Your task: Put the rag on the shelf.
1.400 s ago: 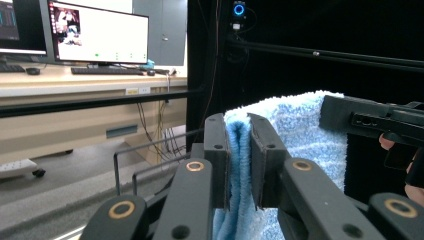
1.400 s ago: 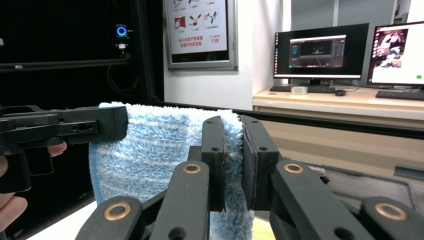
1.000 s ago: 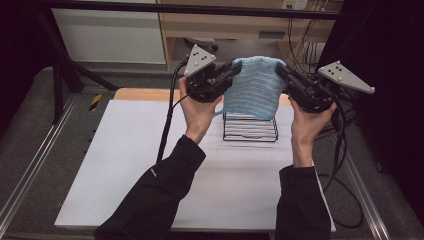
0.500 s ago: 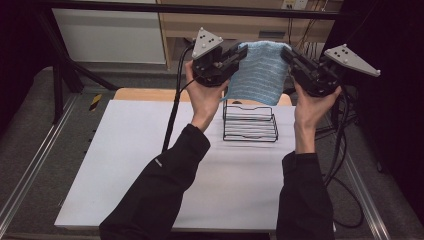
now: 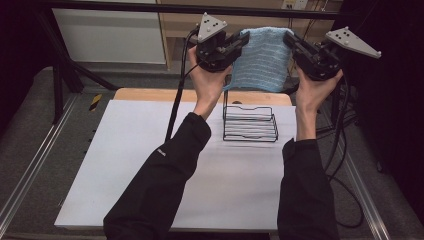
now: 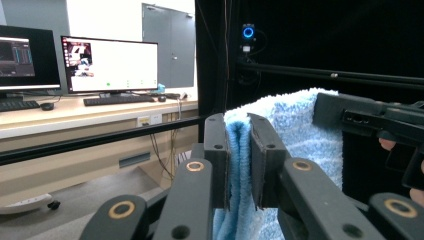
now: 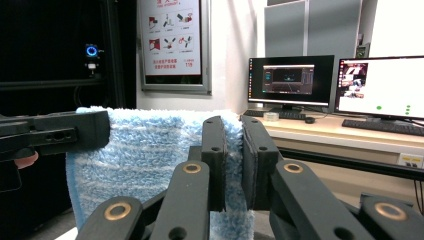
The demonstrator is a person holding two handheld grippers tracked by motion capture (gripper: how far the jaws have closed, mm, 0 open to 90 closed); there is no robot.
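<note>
A blue towel (image 5: 264,59) hangs stretched in the air between the two grippers, above the far edge of the table (image 5: 125,165). The left gripper (image 5: 240,42) pinches one top corner, the right gripper (image 5: 292,41) the other, each with its jaws closed on the cloth. Below the towel a black wire rack (image 5: 250,124) stands on the white tabletop. Beyond the table, a desk (image 7: 340,131) carries lit monitors (image 7: 291,76) and keyboards; a poster (image 7: 172,37) hangs on the wall.

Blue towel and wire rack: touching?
Apart. High view shows the blue towel held up, its lower edge clear of the wire rack on the table.
</note>
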